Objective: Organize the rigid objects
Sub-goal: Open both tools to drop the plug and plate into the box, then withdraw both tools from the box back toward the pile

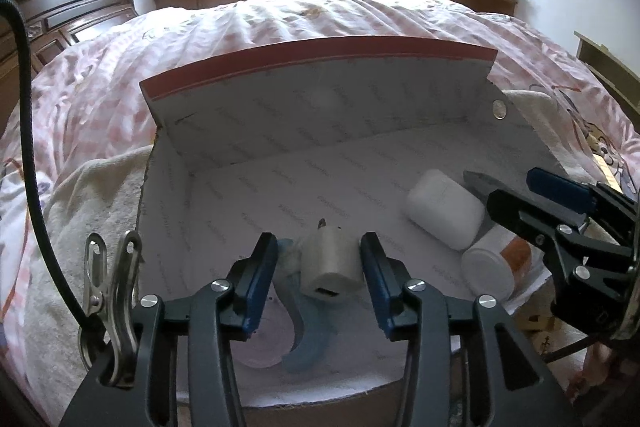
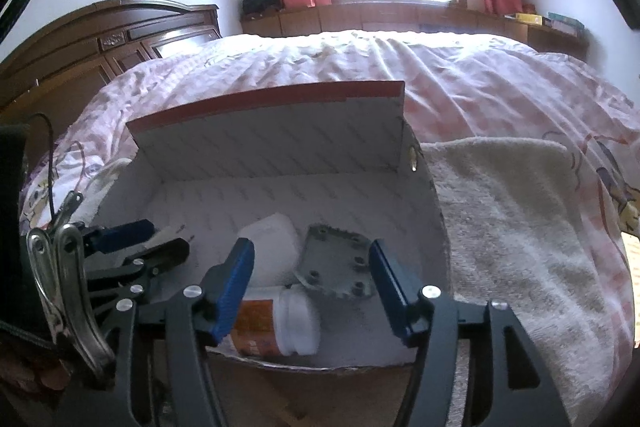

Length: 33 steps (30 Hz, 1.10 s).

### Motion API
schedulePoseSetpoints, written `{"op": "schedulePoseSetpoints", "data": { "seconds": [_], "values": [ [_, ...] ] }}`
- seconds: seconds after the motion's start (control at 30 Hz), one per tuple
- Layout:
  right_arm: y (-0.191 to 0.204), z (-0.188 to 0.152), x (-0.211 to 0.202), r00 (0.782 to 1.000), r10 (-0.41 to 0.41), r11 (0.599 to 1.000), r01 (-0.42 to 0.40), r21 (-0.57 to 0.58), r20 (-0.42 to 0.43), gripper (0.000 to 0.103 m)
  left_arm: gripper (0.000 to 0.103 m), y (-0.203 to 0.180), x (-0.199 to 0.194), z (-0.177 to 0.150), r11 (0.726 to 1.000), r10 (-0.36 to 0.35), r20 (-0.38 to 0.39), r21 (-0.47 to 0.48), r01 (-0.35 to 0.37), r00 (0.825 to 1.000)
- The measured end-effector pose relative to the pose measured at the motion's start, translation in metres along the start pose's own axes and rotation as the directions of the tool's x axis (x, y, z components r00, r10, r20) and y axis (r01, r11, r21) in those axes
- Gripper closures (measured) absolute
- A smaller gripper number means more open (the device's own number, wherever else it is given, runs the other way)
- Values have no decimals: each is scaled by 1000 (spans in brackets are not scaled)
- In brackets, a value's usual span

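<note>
So in the left wrist view the left gripper (image 1: 320,259) is angled down into the open cardboard box (image 1: 320,99) sitting on the bed, over the near part of its floor. Its jaws are partway apart, and a small white charger plug (image 1: 330,267) sits right between the blue pads; there's a sliver of gap on each side, so the pads aren't pressing on it and it just rests on the box floor. Under and beside it is a pale blue curved piece (image 1: 308,343) and a pinkish round thing (image 1: 260,339), too blurry to name. Off to the right lie a white rounded case (image 1: 444,209) and a white-lidded bottle with an orange label (image 1: 496,263), touching each other, with the right gripper (image 1: 516,195) reaching in above them. Over in the right wrist view the right gripper (image 2: 312,291) also tilts down into the box (image 2: 264,115), jaws fairly wide and gripping nothing. A gray metal plate with screw holes (image 2: 336,267) leans between the pads, apart from both. The bottle (image 2: 280,323) lies on its side just below, the white case (image 2: 272,247) behind it, and the left gripper (image 2: 152,239) pokes in at the left edge.
</note>
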State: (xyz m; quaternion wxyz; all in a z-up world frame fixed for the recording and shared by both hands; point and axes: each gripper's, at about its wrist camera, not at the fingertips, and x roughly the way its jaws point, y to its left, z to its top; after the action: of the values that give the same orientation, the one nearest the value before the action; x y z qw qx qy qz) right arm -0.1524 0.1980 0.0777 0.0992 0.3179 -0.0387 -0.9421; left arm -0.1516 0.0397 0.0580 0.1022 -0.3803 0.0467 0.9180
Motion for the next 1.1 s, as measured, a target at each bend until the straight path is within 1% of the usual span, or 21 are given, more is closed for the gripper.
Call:
{"op": "schedulePoseSetpoints", "data": {
  "seconds": [0.13, 0.47, 0.67, 1.1],
  "values": [
    [0, 1, -4, 1000, 11, 1000, -11, 8, 11, 39, 59, 1, -4, 1, 1000, -6, 3, -9, 6, 1000],
    [2, -2, -16, 999, 29, 999, -29, 23, 20, 38, 59, 5, -12, 3, 1000, 11, 13, -23, -11, 1000],
    [1, -6, -26, 999, 42, 998, -43, 39, 22, 38, 59, 6, -16, 1, 999, -2, 3, -34, 2, 1000],
    [10, -21, -39, 997, 78, 995, -78, 60, -2, 38, 59, 2, -36, -6, 1000, -11, 17, -28, 12, 1000]
  ]
}}
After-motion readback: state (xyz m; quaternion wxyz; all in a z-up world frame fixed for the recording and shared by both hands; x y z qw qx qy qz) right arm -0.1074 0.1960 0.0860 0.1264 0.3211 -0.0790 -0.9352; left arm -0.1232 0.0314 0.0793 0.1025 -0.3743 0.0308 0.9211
